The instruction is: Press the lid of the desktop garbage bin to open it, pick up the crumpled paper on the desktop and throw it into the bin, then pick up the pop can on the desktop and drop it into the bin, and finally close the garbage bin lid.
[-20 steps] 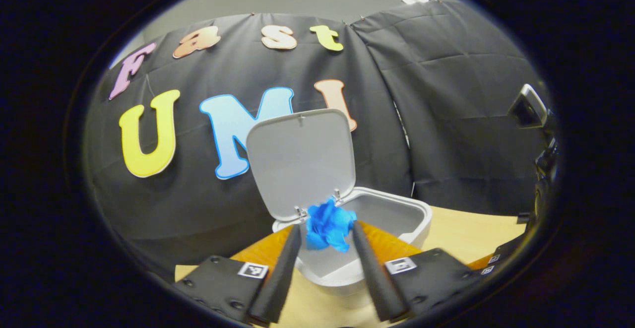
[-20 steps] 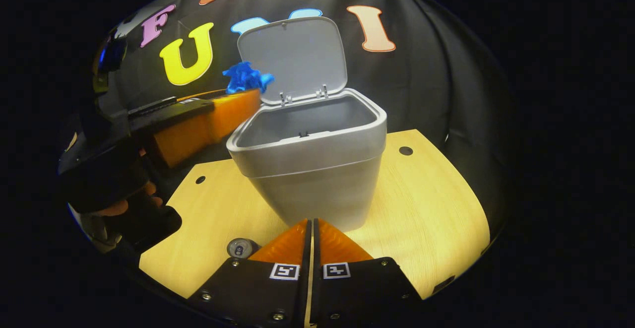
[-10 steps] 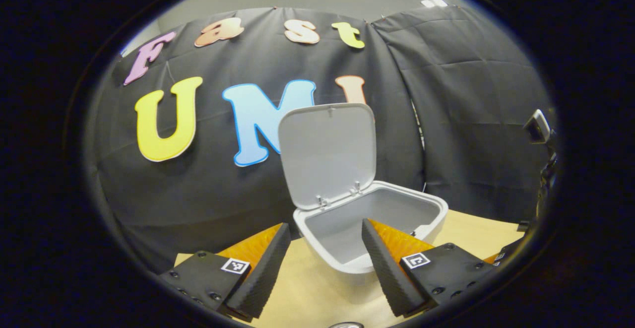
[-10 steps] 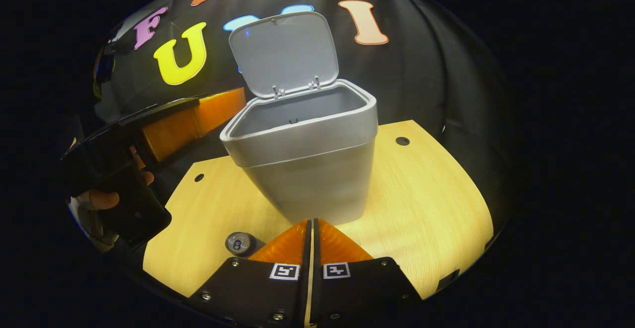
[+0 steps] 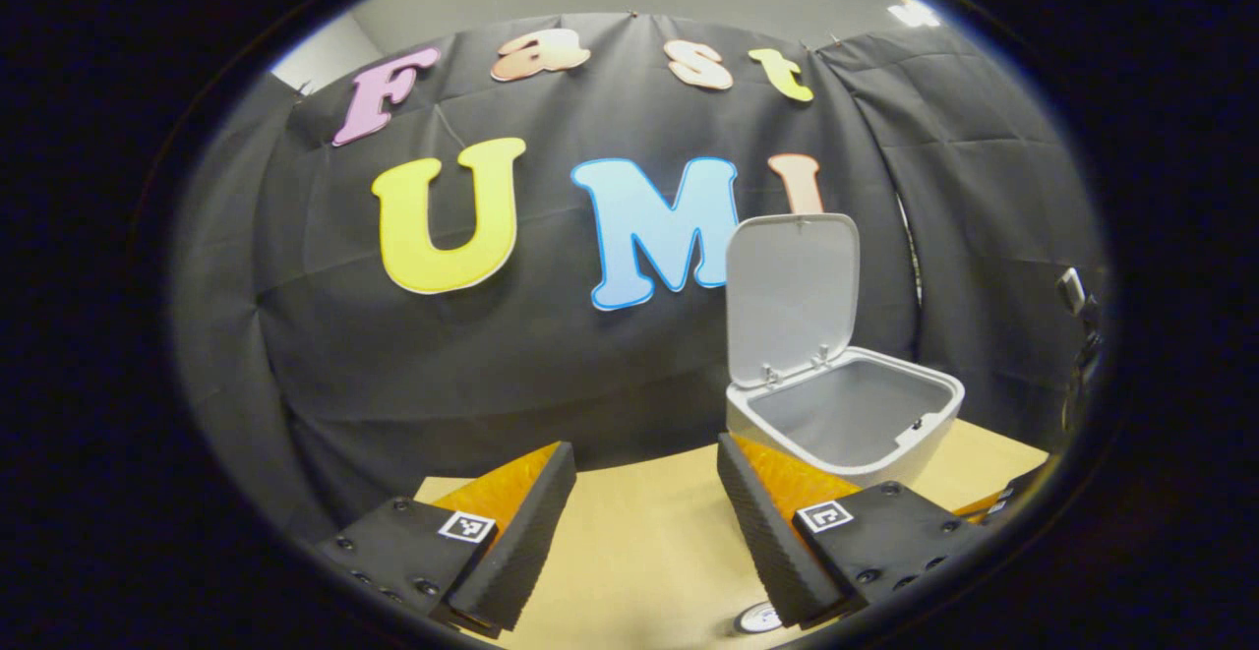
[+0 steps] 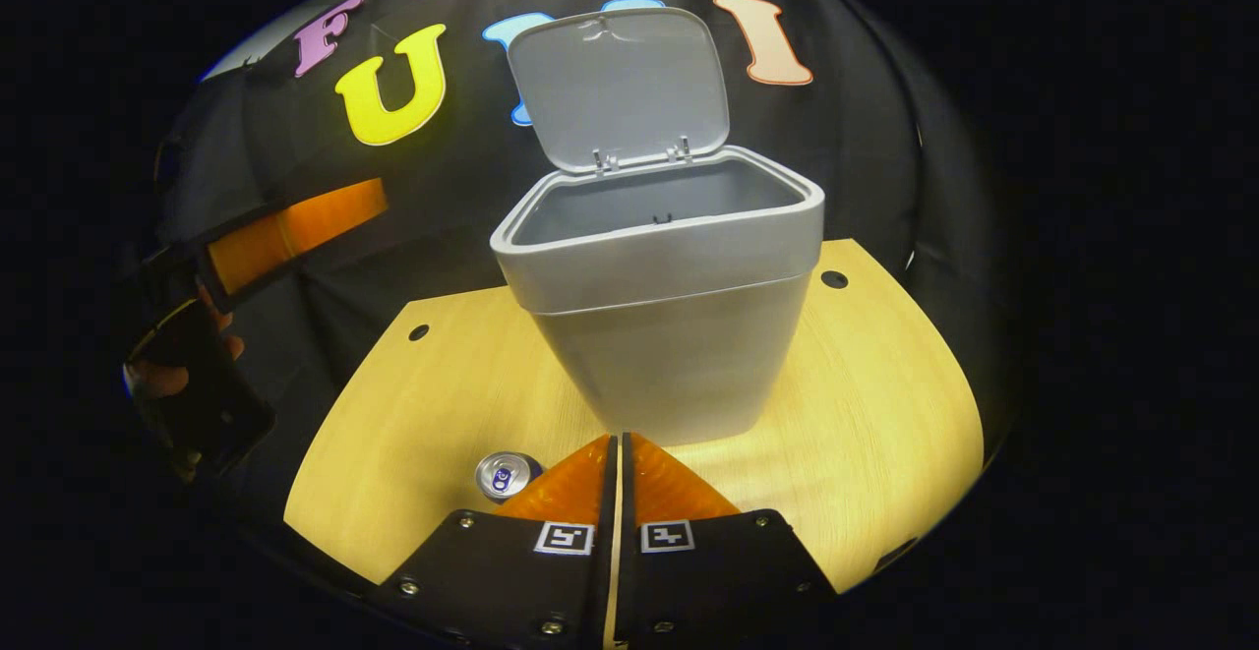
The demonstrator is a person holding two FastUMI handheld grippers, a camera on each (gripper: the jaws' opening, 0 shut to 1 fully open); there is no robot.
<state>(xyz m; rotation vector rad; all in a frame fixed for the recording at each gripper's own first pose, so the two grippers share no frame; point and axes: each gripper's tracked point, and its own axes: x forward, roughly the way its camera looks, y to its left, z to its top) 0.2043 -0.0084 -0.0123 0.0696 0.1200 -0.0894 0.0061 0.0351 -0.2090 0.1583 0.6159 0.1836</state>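
In the left gripper view I see my left tongs [image 5: 644, 512] standing wide apart with nothing between them, over the bare wooden tabletop [image 5: 639, 542]. The garbage bin [image 5: 846, 419] sits ahead and to the right, its lid [image 5: 792, 296] tipped up against the booth wall, its mouth open. I cannot make out the crumpled paper inside from here. The top of the pop can [image 5: 759, 617] peeks in at the bottom edge, just beside the right finger.

In the right gripper view my right tongs [image 6: 617, 493] are pressed together, empty, low over the tabletop [image 6: 866, 434] in front of the bin [image 6: 669, 335]. The lid [image 6: 620, 85] stands upright at the back. The pop can [image 6: 504, 475] stands on the tabletop just left of the tongs. Off to the left, the left tongs [image 6: 285, 232] hang in the air, well apart from the bin, with a hand [image 6: 172, 375] beneath them.
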